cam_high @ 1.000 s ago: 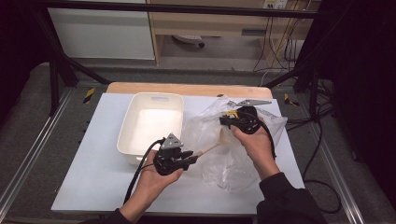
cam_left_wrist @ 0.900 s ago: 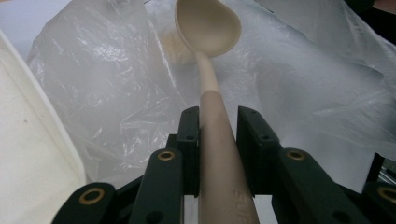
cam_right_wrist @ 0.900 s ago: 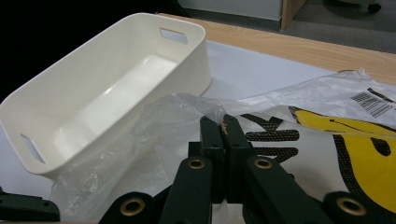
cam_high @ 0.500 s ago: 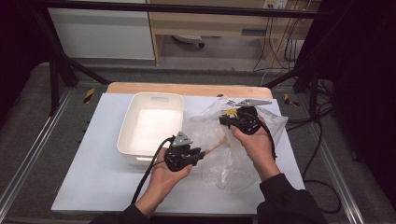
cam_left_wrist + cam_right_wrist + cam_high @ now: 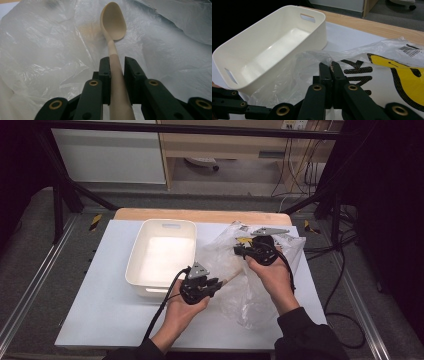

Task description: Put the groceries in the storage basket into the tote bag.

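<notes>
My left gripper (image 5: 218, 283) is shut on the handle of a pale wooden spoon (image 5: 113, 22). Its jaws have just been closing on that handle. The spoon's bowl points away from me and lies against a crumpled clear plastic bag (image 5: 50, 50). In the high view the spoon (image 5: 229, 279) reaches to the right into the bag (image 5: 227, 255). My right gripper (image 5: 240, 251) is shut on a fold of the bag (image 5: 294, 75) and holds its upper edge off the table. Its tips (image 5: 329, 65) pinch the film beside a yellow and black print.
A white plastic bin (image 5: 136, 265) stands left of the bag on the white tabletop, and the bin (image 5: 274, 37) has nothing in it. A wooden strip runs along the far table edge. Cables trail from both grippers and hang at the right.
My left hand has moved right and slightly down with the spoon, so the spoon now reaches into the bag. The right hand and the bag's held edge have stayed put.
</notes>
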Motion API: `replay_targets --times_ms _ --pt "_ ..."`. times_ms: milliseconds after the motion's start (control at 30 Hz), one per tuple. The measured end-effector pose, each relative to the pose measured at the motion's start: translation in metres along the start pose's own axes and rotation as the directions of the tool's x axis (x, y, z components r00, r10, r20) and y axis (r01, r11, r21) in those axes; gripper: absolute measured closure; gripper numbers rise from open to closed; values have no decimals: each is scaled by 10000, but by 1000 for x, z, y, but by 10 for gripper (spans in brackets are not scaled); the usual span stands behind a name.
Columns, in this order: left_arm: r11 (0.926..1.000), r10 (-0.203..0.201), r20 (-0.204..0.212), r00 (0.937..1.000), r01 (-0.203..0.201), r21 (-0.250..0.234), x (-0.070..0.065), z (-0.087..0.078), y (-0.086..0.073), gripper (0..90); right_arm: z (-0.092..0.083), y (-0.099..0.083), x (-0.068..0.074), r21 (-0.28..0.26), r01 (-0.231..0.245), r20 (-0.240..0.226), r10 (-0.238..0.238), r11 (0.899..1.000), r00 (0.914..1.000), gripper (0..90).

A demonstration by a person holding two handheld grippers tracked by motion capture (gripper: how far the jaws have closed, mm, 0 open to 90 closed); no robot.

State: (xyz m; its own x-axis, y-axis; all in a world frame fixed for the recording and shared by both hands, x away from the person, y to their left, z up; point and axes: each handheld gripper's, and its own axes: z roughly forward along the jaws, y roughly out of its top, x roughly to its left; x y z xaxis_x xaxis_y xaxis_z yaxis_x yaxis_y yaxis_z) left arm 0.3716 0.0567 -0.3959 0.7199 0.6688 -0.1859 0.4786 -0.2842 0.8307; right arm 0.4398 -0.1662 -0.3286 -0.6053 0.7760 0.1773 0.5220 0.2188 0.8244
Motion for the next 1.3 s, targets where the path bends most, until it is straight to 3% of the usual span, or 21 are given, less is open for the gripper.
replay_targets --times_ms 200,367,533,833,967,1100,1300 --pt "9999 -107 42 9999 107 -52 -8 5 -14 764 2 -2 1 42 15 0 -15 10000 10000 900" --pt "9984 -435 59 9990 433 359 -6 17 -31 768 2 -6 3 73 77 -31 -76 9999 10000 900" --pt "9964 -314 -72 9995 319 791 -7 27 -43 769 1 -11 4 104 79 -89 -79 9999 9999 900" --pt "9961 -10 -150 9999 23 880 -9 30 -46 766 0 -15 2 99 43 -86 -42 9999 10000 900" --pt "9957 404 -505 9979 -360 851 -9 29 -46 769 1 -17 3 118 -11 -103 12 9999 9999 900" --pt "9962 319 -599 9977 -269 831 -4 28 -46 796 3 -20 3 153 -18 -125 20 9999 9999 900" --pt "9957 331 -497 9982 -286 879 -7 27 -45 698 4 -21 3 158 -59 -177 62 9999 9998 900"
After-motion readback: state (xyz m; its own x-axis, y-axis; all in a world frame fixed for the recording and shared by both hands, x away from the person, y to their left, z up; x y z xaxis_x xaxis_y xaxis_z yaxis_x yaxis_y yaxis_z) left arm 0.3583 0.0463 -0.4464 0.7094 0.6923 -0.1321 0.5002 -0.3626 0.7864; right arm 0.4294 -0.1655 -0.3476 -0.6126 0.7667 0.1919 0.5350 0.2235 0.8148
